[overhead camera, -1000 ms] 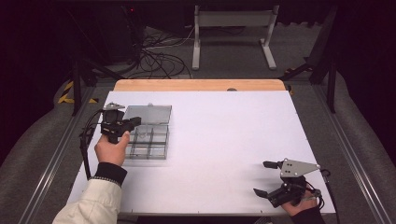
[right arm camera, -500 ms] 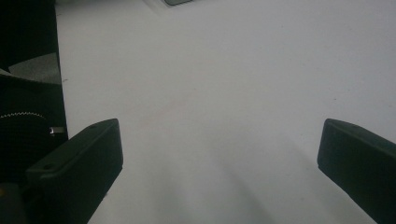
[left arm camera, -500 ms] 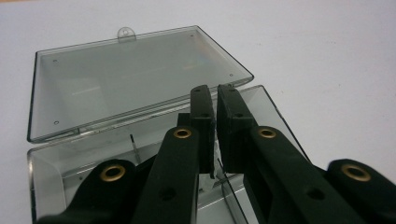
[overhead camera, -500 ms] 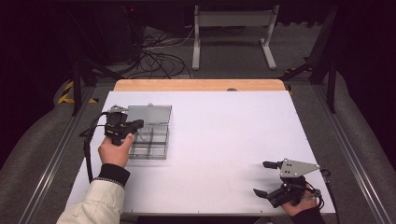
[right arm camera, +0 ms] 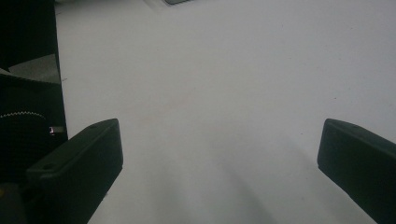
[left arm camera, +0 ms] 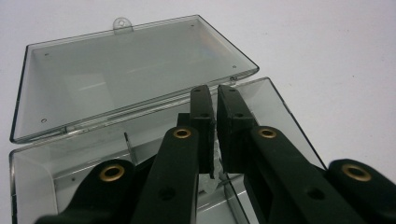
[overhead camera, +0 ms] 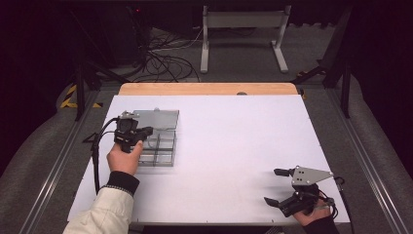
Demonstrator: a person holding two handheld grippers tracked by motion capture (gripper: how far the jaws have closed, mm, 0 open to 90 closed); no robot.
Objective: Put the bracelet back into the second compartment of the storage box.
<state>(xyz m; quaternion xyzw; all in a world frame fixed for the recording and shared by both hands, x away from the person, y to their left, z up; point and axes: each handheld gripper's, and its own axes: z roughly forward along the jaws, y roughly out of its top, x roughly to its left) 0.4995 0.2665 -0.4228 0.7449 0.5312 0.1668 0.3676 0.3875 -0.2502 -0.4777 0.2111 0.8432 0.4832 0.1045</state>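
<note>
A clear plastic compartment box (overhead camera: 160, 148) lies at the left of the white table, its lid (overhead camera: 158, 118) folded open toward the far side. My left gripper (overhead camera: 147, 130) hovers over the box's left part, pointing right. In the left gripper view the jaws (left arm camera: 215, 95) stand almost together above the box's base (left arm camera: 280, 109), with the open lid (left arm camera: 130, 77) beyond them. A thin clear sliver shows in the gap between them; I cannot tell what it is. My right gripper (overhead camera: 271, 185) rests near the front right corner, jaws wide apart over bare table (right arm camera: 219, 154).
The white table top (overhead camera: 243, 131) has a wooden strip (overhead camera: 209, 88) along its far edge. Beyond it are floor cables (overhead camera: 165, 53) and a grey metal stand (overhead camera: 243, 29). Metal rails run along both sides.
The left hand and its gripper have shifted slightly toward the near side over the box. The right gripper has stayed in place.
</note>
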